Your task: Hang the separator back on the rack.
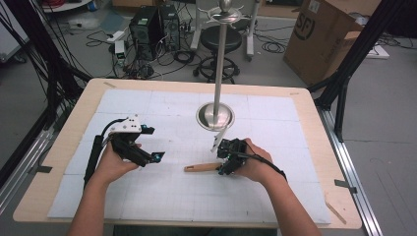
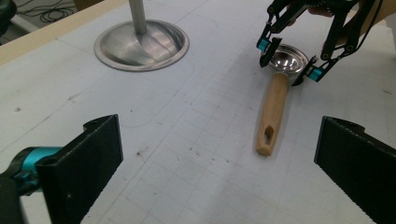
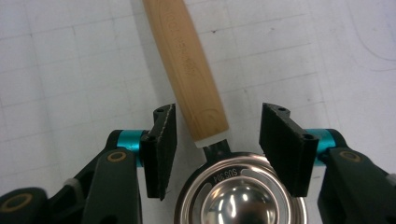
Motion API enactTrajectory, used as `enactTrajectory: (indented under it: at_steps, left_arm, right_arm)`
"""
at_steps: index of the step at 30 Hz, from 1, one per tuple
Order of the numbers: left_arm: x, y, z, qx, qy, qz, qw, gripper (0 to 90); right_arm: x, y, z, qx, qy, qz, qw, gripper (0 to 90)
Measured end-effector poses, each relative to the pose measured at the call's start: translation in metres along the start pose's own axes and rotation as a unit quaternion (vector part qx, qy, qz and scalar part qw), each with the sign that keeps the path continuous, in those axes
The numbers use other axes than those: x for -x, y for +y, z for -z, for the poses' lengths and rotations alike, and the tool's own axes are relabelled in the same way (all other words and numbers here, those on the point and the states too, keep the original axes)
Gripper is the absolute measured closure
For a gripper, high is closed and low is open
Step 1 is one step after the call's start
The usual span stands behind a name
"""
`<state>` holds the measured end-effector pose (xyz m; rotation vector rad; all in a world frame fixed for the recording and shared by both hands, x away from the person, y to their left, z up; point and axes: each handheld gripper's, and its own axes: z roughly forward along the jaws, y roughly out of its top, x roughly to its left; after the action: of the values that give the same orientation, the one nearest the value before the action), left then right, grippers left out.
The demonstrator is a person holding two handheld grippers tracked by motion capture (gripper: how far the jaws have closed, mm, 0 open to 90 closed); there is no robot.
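Observation:
A small steel ladle (image 2: 272, 109) with a wooden handle (image 1: 201, 167) lies flat on the white gridded mat. My right gripper (image 1: 223, 164) points down over it. In the right gripper view its jaws straddle the neck where the handle (image 3: 187, 60) meets the shiny bowl (image 3: 238, 200), with a gap on each side, so the right gripper (image 3: 223, 149) is open. Seen from the left gripper view, the right gripper (image 2: 282, 70) hovers at the bowl. My left gripper (image 1: 153, 143) rests to the left, open wide with nothing between its jaws (image 2: 217, 163).
A metal stand with a round base (image 1: 215, 117) and tall pole (image 1: 220, 59) rises just behind the ladle; the base (image 2: 140, 44) is also in the left gripper view. Beyond the table are a stool (image 1: 221, 42), computer towers (image 1: 152, 29) and a cardboard box (image 1: 324, 34).

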<state>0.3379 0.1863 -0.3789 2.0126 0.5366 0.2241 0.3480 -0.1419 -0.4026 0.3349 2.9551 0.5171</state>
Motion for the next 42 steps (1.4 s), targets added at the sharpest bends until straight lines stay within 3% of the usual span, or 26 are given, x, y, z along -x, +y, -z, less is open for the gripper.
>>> enactTrajectory:
  at_steps: [6, 22, 28, 42]
  left_arm:
    - [0.0, 0.0, 0.0, 0.001, 0.0, 0.001, 1.0, 1.6]
    - [-0.001, -0.001, -0.001, -0.003, -0.001, 0.001, 1.0, 1.6]
    - [0.0, -0.001, -0.002, -0.004, -0.003, 0.001, 1.0, 1.6]
    - [-0.001, -0.001, -0.001, -0.004, -0.003, 0.002, 1.0, 1.6]
  right_arm:
    - [-0.002, 0.004, -0.006, -0.016, 0.009, 0.015, 0.9997, 52.3]
    - [0.002, 0.003, -0.012, -0.032, 0.018, 0.015, 0.9992, 57.7]
    - [-0.001, 0.009, -0.012, -0.058, 0.02, 0.019, 0.998, 61.4]
    - [0.003, 0.01, -0.012, -0.059, 0.038, 0.015, 0.9974, 68.8]
